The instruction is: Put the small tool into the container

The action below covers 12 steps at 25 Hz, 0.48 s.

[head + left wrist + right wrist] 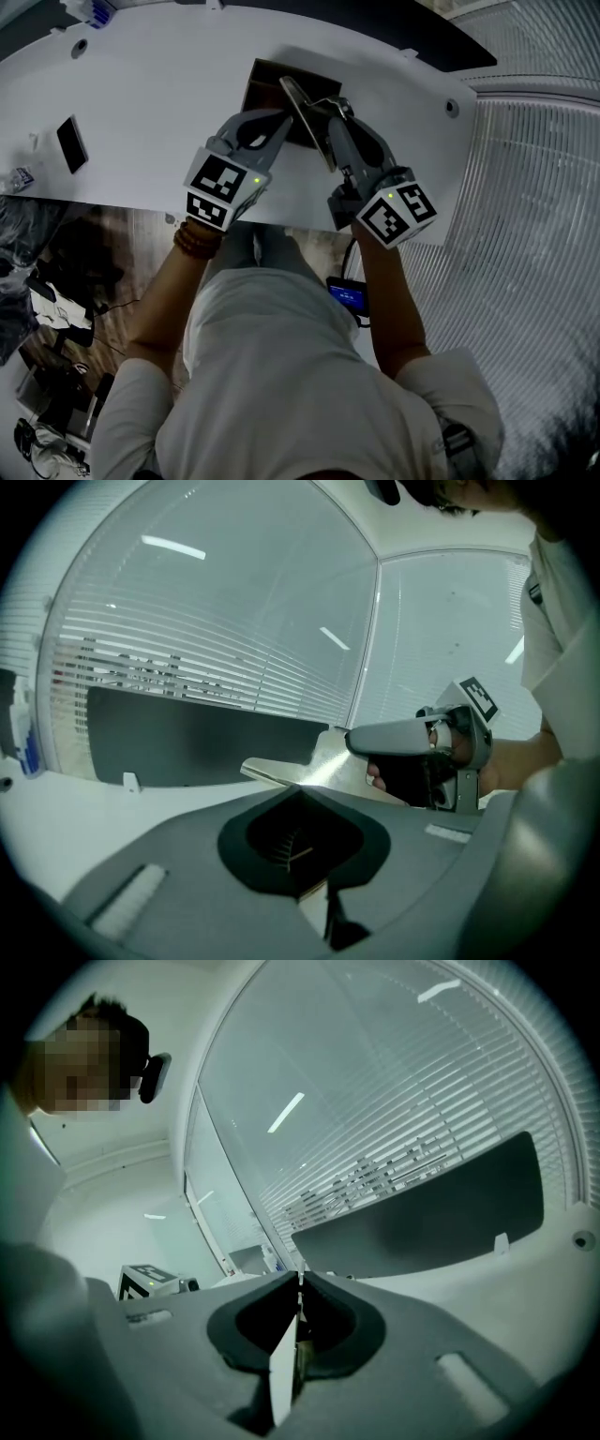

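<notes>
Brown box [266, 89]: one | pale lid [304, 114]: one | left gripper [283, 116]: clamping lid | right gripper [335, 109]: clamping lid

Head camera looks steeply down, close above the left gripper [281, 120], right gripper [333, 112] and table [131, 103]. Each gripper camera peers along its jaws toward window blinds [187, 649]; both share the box lid [309, 766].

Person: pale grey short-sleeved T-shirt [281, 375]; brown beaded bracelet [195, 241] on left wrist

Left gripper [279, 120], right gripper [330, 111]: matte grey moulded shells, long tapering fingers, black lining [300, 841] round hollow behind tips

Left cube [223, 187], right cube [398, 214]: black-and-white square markers, small green light on each

Black cable [353, 253] under right gripper
</notes>
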{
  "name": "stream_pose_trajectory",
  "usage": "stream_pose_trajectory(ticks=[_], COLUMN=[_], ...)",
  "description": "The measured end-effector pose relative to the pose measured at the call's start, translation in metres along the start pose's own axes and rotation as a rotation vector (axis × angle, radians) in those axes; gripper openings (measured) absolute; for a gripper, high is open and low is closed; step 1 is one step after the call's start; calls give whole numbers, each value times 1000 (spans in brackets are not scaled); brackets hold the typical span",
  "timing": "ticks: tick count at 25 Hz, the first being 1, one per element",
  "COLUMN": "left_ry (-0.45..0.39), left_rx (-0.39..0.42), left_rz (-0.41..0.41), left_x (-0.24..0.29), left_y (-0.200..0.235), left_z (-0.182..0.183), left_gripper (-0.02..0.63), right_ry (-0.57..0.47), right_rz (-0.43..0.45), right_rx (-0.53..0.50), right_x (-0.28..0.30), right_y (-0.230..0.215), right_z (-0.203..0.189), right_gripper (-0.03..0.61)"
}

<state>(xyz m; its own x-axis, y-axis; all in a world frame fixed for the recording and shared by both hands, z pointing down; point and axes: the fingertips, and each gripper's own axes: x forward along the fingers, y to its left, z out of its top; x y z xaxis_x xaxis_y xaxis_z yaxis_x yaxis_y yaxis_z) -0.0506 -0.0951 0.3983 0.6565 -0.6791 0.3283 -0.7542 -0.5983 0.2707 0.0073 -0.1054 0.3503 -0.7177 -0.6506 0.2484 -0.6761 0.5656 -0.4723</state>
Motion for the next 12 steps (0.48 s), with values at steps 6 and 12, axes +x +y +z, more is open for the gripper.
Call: stream_pose_trajectory(ticks=[6,12], left_ry=[7,0], left_rx=[-39,-30], left_rz=[9,30], left_x=[-13,-14], left_y=[19,23], left_z=[-5,-8], left_gripper=[3,3], right_ry=[38,55], right_rz=[42,77], right_rx=[-90,-159], right_x=[27,27], right_y=[19,19], right_z=[-2,-4], right_gripper=[15,15])
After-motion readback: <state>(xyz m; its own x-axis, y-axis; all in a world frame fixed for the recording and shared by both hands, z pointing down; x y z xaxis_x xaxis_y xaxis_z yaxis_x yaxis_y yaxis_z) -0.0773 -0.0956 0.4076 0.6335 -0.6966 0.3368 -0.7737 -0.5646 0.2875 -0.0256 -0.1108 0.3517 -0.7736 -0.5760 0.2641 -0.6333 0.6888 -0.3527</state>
